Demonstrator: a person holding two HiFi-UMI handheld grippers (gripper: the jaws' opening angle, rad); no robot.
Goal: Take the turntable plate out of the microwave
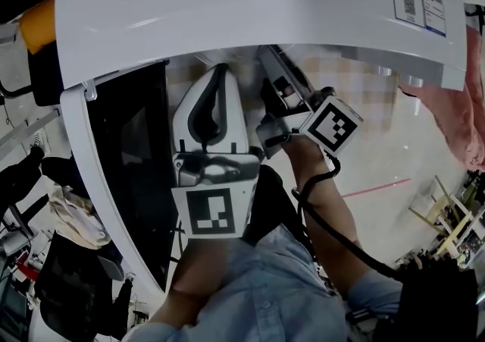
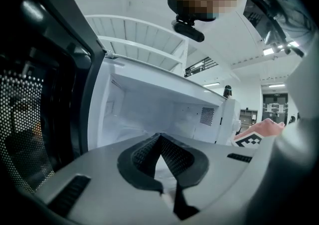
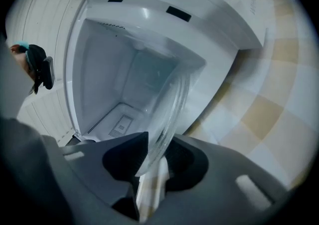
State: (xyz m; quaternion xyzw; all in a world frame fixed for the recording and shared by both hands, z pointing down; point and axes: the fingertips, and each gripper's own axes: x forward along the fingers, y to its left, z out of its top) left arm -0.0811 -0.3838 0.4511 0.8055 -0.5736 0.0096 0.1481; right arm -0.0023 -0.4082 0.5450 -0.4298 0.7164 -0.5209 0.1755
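Observation:
The white microwave [image 1: 250, 7] fills the top of the head view, its dark-windowed door [image 1: 129, 151] swung open at the left. In the right gripper view the clear glass turntable plate [image 3: 172, 109] stands on edge before the open white cavity [image 3: 114, 69]. Its rim runs down between the pads of my right gripper [image 3: 157, 151], which is shut on it. In the head view the right gripper [image 1: 276, 79] reaches under the microwave's front edge. My left gripper [image 1: 220, 71] is beside it, facing the cavity [image 2: 159, 109], shut with nothing in it [image 2: 159, 136].
The open door [image 2: 45, 94] stands close on the left gripper's left side. A pink cloth [image 1: 455, 117] hangs at the right over the checked tile floor [image 1: 364, 83]. Clutter [image 1: 68, 219] lies low at the left and a wooden rack [image 1: 455, 219] at the lower right.

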